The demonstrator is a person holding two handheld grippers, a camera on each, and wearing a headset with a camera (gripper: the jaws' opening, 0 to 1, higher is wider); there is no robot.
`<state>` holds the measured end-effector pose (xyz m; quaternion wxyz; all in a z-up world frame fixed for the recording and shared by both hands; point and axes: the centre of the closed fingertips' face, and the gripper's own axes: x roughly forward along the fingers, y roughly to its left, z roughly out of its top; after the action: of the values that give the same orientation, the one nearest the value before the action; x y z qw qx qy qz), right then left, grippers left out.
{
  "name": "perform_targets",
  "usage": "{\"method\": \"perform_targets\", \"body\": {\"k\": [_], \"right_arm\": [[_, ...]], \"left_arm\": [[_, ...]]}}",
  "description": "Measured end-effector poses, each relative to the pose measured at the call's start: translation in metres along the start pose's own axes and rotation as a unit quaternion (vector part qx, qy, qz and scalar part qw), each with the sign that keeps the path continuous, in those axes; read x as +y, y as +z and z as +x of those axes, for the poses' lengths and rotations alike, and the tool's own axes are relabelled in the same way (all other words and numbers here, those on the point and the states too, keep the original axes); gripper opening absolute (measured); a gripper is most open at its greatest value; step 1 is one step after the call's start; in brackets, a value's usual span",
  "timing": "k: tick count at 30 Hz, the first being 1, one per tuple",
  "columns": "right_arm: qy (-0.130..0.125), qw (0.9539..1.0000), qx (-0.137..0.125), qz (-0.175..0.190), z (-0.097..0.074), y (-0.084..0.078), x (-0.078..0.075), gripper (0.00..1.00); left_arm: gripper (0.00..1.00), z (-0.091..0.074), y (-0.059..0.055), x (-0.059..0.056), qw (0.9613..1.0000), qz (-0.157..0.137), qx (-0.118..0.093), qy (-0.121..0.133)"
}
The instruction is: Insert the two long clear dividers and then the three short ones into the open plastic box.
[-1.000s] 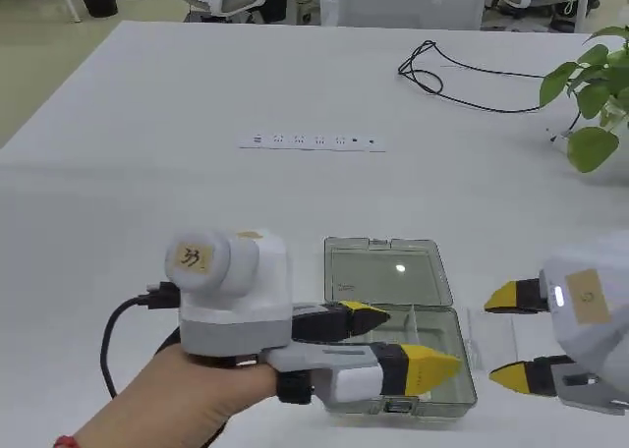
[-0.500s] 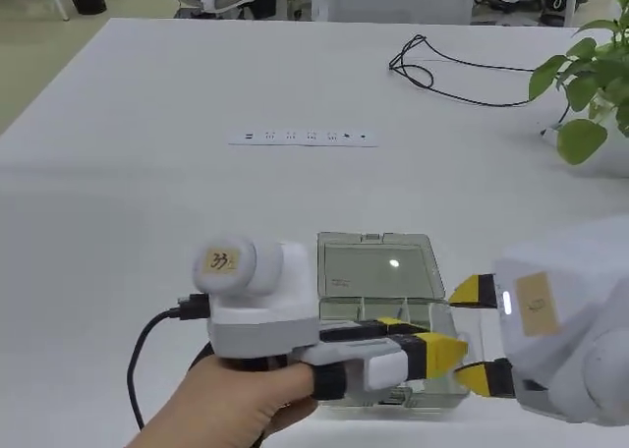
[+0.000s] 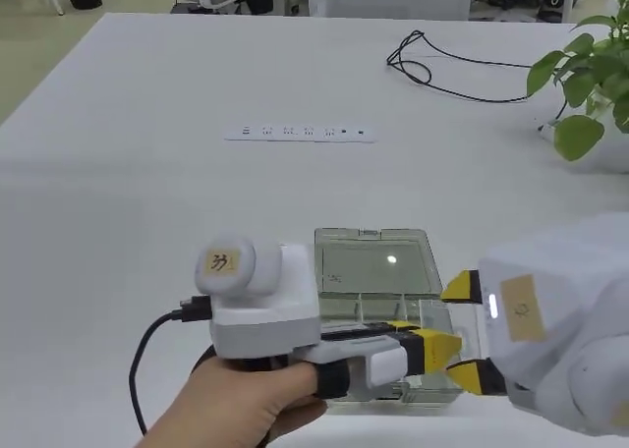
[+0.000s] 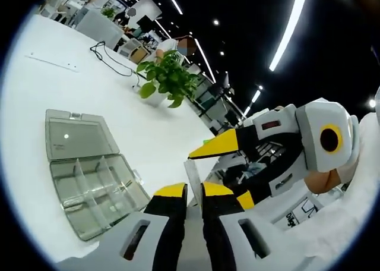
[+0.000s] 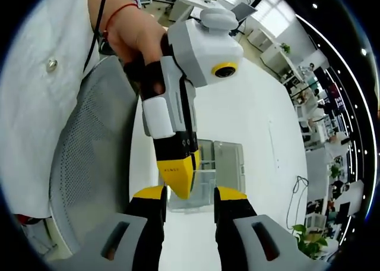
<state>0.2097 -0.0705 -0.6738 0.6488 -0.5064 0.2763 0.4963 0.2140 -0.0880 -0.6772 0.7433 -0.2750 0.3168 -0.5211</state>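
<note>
L gripper (image 4: pixel 194 189) fingers pinch a clear divider (image 4: pixel 191 173); R gripper (image 3: pixel 464 332) fingers spread either side of it, box (image 3: pixel 373 261) just below both. Keep divider upright, square to box walls, then lower w/o forcing.

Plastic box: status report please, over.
Left tongs shut on clear divider. Right tongs open, close by. Plastic box open, some dividers fitted.

Left tool (image 4: pixel 194 191) jaws pinch clear divider (image 4: pixel 192 171); right tool (image 4: pixel 218 179), jaws apart, just beyond; open box (image 4: pixel 89 191) left of tool.
</note>
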Motion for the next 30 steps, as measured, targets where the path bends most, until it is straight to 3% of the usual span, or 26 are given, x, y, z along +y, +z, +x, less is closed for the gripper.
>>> {"method": "perform_targets", "body": {"k": [6, 12, 17, 20, 24, 27, 29, 30], "right_arm": [[0.0, 1.0, 0.001, -0.001, 0.0, 0.0, 0.001, 0.32], [-0.002, 1.0, 0.001, -0.004, 0.0, 0.0, 0.001, 0.32], [-0.008, 0.9998, 0.003, -0.018, -0.001, 0.0, 0.0, 0.32], [-0.011, 0.9996, 0.005, -0.026, -0.001, 0.0, -0.001, 0.34], [-0.009, 0.9994, 0.006, -0.033, -0.002, -0.001, 0.0, 0.34], [-0.002, 0.9998, -0.016, -0.012, -0.008, 0.004, -0.002, 0.35], [0.01, 0.9993, -0.034, 0.01, -0.012, 0.005, -0.005, 0.35], [0.016, 0.9986, -0.045, 0.025, -0.014, 0.006, -0.006, 0.35]], "left_arm": [[0.01, 0.0, -0.001, -0.002, 1.0, -0.002, -0.001, -0.006], [0.0, 0.0, 0.0, -0.003, 0.9993, -0.034, -0.012, -0.013], [0.0, 0.001, 0.002, -0.004, 0.9991, -0.033, -0.025, -0.009], [0.0, 0.002, 0.001, -0.006, 0.9984, -0.047, -0.027, -0.014], [0.0, 0.003, 0.0, -0.003, 0.9987, -0.043, -0.027, -0.004], [0.0, 0.0, 0.001, 0.0, 0.9992, -0.032, -0.024, -0.001], [0.0, -0.001, 0.0, 0.001, 0.9998, -0.014, -0.018, 0.0], [0.0, -0.002, -0.002, 0.002, 0.9999, 0.01, -0.009, 0.0]]}}
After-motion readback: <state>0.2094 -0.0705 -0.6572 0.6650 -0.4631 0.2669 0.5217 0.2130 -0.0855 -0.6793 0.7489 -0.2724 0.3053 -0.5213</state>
